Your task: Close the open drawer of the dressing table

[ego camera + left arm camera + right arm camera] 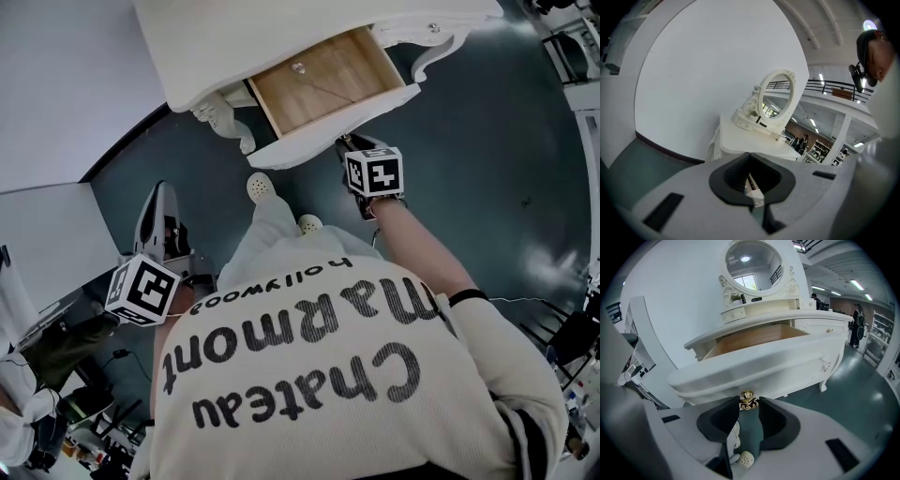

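Observation:
The white dressing table stands at the top of the head view with its drawer pulled out, the bare wood bottom showing. In the right gripper view the curved white drawer front fills the middle, and its gold knob sits between the tips of my right gripper, whose pads close on it from both sides. The head view shows the right gripper at the drawer front. My left gripper hangs at the left, away from the table, its jaws together and empty. It points towards the table from the side.
An oval mirror stands on the table top. The person's white shoes are on the dark green floor just before the drawer. A carved table leg is left of the drawer. A white wall panel stands at the left.

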The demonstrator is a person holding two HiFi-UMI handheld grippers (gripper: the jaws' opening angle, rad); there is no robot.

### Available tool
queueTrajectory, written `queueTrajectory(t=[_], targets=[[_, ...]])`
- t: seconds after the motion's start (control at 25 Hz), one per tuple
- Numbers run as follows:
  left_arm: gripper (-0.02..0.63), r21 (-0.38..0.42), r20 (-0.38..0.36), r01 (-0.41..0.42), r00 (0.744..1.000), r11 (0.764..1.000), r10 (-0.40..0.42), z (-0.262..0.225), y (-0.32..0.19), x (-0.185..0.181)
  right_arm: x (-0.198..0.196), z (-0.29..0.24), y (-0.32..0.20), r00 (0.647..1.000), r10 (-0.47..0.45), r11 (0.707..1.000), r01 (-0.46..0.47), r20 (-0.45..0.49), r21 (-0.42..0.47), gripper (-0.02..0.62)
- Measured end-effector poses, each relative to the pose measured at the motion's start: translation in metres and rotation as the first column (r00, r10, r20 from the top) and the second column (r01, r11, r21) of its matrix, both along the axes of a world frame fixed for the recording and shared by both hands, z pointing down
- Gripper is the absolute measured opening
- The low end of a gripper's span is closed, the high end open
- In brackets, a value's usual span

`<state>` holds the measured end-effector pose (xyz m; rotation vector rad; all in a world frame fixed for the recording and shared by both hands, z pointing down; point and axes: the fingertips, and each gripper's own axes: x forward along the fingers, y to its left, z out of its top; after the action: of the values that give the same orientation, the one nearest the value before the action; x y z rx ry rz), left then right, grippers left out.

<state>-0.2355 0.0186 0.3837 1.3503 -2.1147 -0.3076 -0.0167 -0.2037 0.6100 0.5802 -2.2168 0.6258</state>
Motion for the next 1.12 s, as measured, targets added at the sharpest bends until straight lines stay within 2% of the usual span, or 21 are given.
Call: queueTrajectory(t=[0.56, 0.92, 1.12], targets=[[0.008, -0.024, -0.008, 0.033, 0.999, 0.999, -0.033, 0.014, 0.012, -0.011, -0.017, 0.003, -0.012, 0.999, 0.016, 1.0, -0.017, 0.031, 0.015, 0.147], [0.008, -0.023, 0.003, 0.05, 0.999, 0.998, -0.049, 0.009, 0.012, -0.015, -0.021, 0.001, -0.016, 1.0, -0.011, 0.998, 0.009, 0.025, 0.06, 0.149], [0.008, -0.046, -0.023, 0.058, 0.998, 0.997, -0.059, 0.025, 0.013, -0.035, -0.042, 0.011, -0.023, 1.0, -0.02, 0.998, 0.02, 0.001, 0.059, 0.149]])
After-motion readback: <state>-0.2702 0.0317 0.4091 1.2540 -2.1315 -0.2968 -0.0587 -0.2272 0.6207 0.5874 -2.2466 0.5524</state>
